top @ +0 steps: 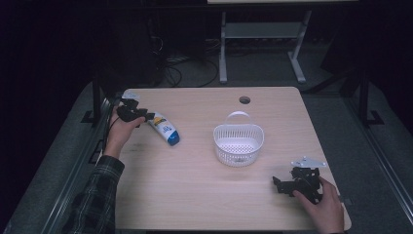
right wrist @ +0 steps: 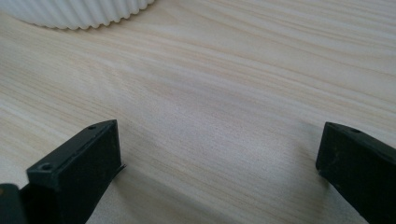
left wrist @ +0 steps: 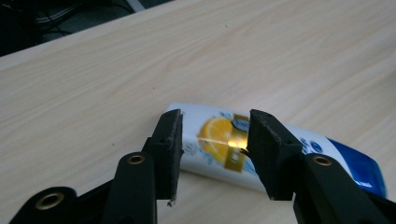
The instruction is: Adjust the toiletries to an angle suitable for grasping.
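- My left gripper [left wrist: 214, 149] has its jaws part open astride the white plastic bottle with the blue cap and lemon label [left wrist: 233, 144], which lies on its side at the far left of the pale wood table [top: 195, 195]; nothing is clamped yet.
- I judge the step to be the grasp: settle lower, centre the jaws on the body, then close squarely so it can't roll.
- My right gripper [top: 292, 184] rests wide open and empty, near right.
- The high view shows the white ribbed plastic basket [top: 238, 141] mid-table; the left gripper view shows the jaw-to-bottle gaps.
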### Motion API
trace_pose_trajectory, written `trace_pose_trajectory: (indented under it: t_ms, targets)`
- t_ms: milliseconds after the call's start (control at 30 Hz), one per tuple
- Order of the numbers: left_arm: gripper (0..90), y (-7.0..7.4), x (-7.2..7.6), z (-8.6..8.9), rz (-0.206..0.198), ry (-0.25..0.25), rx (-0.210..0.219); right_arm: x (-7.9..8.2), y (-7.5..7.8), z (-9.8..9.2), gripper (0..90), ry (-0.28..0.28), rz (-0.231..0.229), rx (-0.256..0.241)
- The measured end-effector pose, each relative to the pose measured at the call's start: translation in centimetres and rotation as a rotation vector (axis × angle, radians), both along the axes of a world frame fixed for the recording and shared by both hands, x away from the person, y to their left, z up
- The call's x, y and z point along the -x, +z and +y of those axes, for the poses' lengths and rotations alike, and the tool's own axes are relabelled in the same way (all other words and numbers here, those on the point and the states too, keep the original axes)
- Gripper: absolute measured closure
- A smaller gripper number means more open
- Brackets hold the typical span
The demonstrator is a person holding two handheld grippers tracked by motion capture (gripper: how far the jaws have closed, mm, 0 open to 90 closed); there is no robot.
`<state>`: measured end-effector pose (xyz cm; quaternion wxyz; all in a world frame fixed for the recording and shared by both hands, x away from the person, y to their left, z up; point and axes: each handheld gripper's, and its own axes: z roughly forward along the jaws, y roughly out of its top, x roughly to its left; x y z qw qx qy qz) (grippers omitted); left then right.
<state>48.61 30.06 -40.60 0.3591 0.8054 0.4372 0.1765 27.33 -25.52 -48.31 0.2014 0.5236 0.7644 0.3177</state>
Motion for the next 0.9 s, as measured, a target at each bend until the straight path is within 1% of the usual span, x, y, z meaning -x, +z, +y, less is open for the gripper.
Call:
trace_pose_trajectory:
  t_ms: [67,133,167,200,300,367,400,433,467,500,533,567,633,667,767,833,900]
  targets:
    - [52.1,-0.4,-0.6,0.0,0.007,0.009,-0.006,0.0,0.0,0.0,0.0,0.000,0.000,0.000]
    - [51.2,-0.6,-1.1,-0.1,0.009,0.006,-0.027,0.0,0.0,0.0,0.0,0.000,0.000,0.000]
    - [50.6,-0.8,-1.4,-0.1,-0.006,0.006,-0.022,0.0,0.0,0.0,0.0,0.000,0.000,0.000]
    - [50.6,-1.1,-1.7,0.1,-0.011,0.020,-0.001,0.0,0.0,0.0,0.0,0.000,0.001,0.000]
    - [52.5,-1.8,-2.2,0.4,-0.007,0.036,0.020,0.0,0.0,0.0,0.0,0.000,0.000,0.000]
    - [58.0,-2.4,-2.5,0.6,-0.012,0.037,0.013,0.0,0.0,0.0,0.0,0.000,0.000,0.002]
    - [62.2,-2.6,-2.6,0.8,-0.015,0.046,0.027,0.0,0.0,0.0,0.0,0.000,0.000,0.001]
    - [70.4,-2.7,-2.8,0.9,-0.020,0.057,0.045,0.0,0.0,0.0,0.0,0.000,0.000,0.001]
    - [74.4,-2.9,-2.9,1.1,-0.031,0.072,0.055,0.0,0.0,0.0,0.0,0.000,0.000,0.001]
    - [78.5,-2.9,-3.0,1.3,-0.043,0.083,0.043,0.0,0.0,0.0,0.0,-0.001,0.000,0.000]
    - [81.6,-2.9,-3.0,1.3,-0.043,0.083,0.043,0.0,0.0,0.0,0.0,-0.001,0.000,-0.001]
    - [81.6,-3.0,-3.1,1.3,-0.053,0.098,0.048,0.0,0.0,0.0,0.0,-0.001,0.000,-0.001]
    - [86.6,-3.2,-3.3,1.5,-0.066,0.113,0.057,0.0,0.0,0.0,0.0,-0.001,0.000,-0.001]
    - [88.6,-3.4,-3.4,1.5,-0.065,0.116,0.053,0.0,0.0,0.0,0.0,-0.001,0.000,-0.001]
    - [88.3,-4.1,-3.7,1.4,-0.050,0.126,0.039,0.0,0.0,0.0,0.0,-0.001,0.000,-0.001]
    - [88.1,-4.3,-3.8,1.5,-0.047,0.133,0.024,0.0,0.0,0.0,0.0,-0.001,0.000,-0.001]
    - [88.5,-4.5,-3.8,1.6,-0.035,0.130,0.009,0.0,0.0,0.0,0.0,-0.001,0.000,-0.001]
